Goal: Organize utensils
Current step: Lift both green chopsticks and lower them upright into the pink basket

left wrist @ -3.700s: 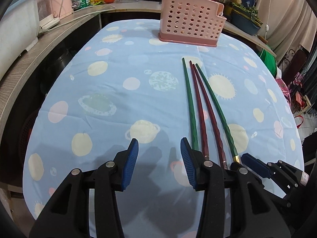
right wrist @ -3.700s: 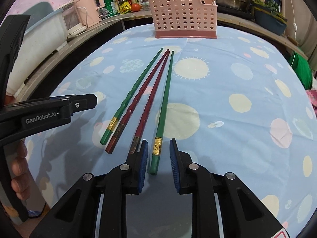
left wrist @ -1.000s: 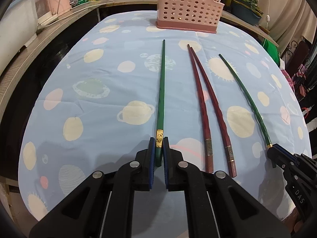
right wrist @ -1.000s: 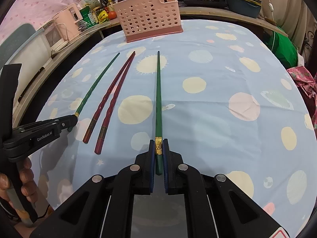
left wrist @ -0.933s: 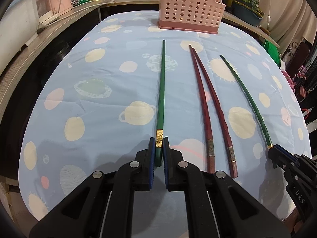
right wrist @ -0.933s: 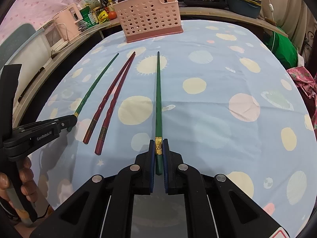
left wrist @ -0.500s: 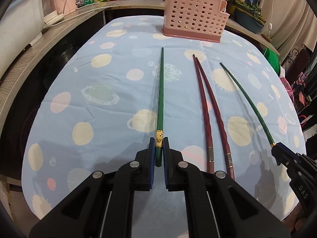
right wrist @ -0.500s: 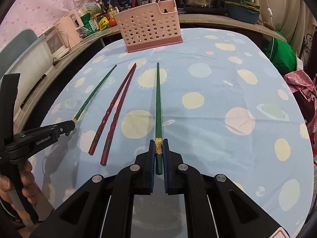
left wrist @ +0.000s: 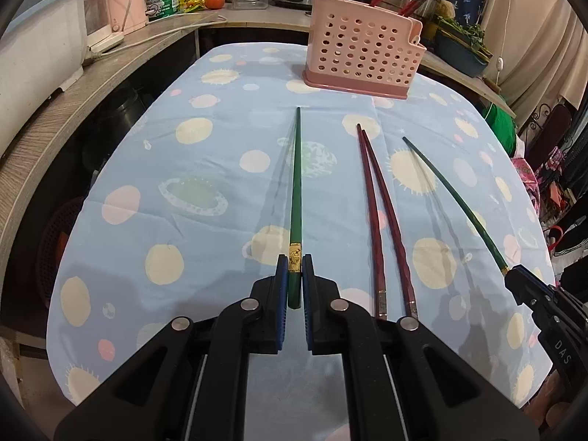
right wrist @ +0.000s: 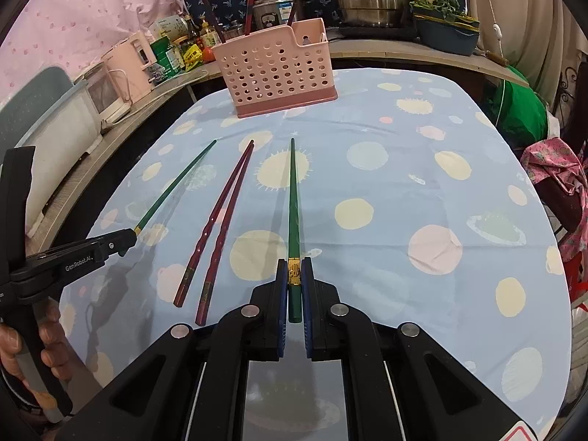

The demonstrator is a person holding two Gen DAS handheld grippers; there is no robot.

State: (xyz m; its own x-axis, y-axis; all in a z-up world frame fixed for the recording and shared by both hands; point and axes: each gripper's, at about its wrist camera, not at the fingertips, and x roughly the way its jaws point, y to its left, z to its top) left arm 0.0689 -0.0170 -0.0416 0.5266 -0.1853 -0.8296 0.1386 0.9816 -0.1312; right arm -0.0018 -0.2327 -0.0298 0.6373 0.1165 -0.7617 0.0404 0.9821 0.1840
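Observation:
My left gripper (left wrist: 294, 273) is shut on the thick end of a green chopstick (left wrist: 296, 191) and holds it above the table, tip toward the pink perforated utensil basket (left wrist: 362, 60). My right gripper (right wrist: 294, 275) is shut on a second green chopstick (right wrist: 293, 198), also lifted; it shows in the left wrist view (left wrist: 452, 198) too. Two dark red chopsticks (left wrist: 378, 213) lie side by side on the cloth between the green ones, also seen in the right wrist view (right wrist: 220, 228). The basket (right wrist: 277, 70) stands at the table's far end with several utensils in it.
The table wears a blue planet-print cloth (left wrist: 205, 169). A wooden counter (left wrist: 73, 92) runs along the left and back with appliances, bottles and pots. A green bag (right wrist: 522, 114) and pink cloth (right wrist: 555, 161) sit off the right edge.
Both grippers have risen and pulled back with their green chopsticks; the table looks smaller and more of the counter shows. The red chopsticks have not moved.

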